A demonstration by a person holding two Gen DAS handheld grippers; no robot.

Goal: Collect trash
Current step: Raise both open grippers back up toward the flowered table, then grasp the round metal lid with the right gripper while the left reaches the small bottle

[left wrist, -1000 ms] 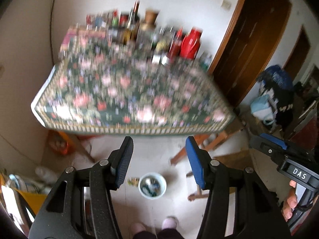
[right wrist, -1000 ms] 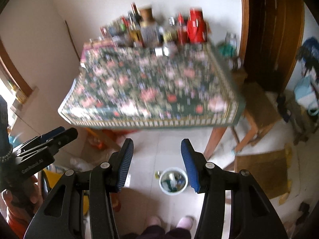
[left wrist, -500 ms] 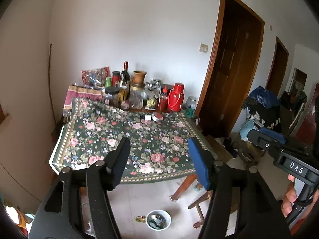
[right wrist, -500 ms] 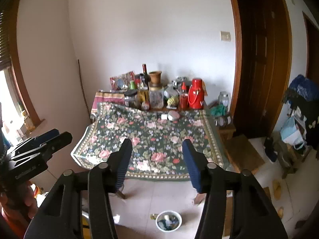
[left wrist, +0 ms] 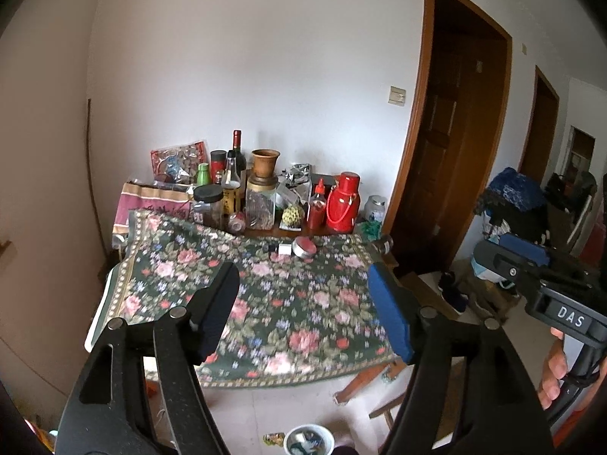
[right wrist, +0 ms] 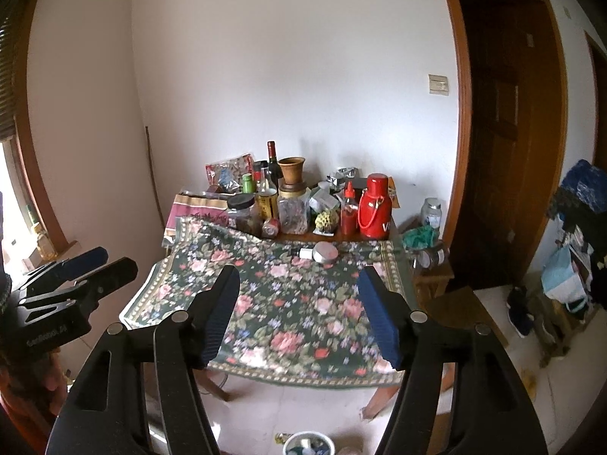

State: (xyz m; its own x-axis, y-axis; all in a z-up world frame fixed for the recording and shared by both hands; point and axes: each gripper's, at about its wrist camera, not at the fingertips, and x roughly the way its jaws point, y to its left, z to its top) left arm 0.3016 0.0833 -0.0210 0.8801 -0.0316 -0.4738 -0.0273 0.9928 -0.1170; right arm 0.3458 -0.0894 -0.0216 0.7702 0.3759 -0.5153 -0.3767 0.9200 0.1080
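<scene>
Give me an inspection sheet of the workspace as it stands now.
Surface: floral tablecloth covering the table, front mostly bare.
Job's things: small white bucket with scraps on the floor; wrapper beside it.
Clutter: red thermos jug, dark wine bottle, brown clay pot, round metal tin at the back.
Grippers: left gripper and right gripper open, empty.
Cables: nothing seen.
Surroundings: brown wooden door, white wall.

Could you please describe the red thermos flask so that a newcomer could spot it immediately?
Find the table with the floral cloth against the white wall. Among the bottles at its far edge, the red thermos flask stands rightmost: the largest red item, with a hanging loop handle.
</scene>
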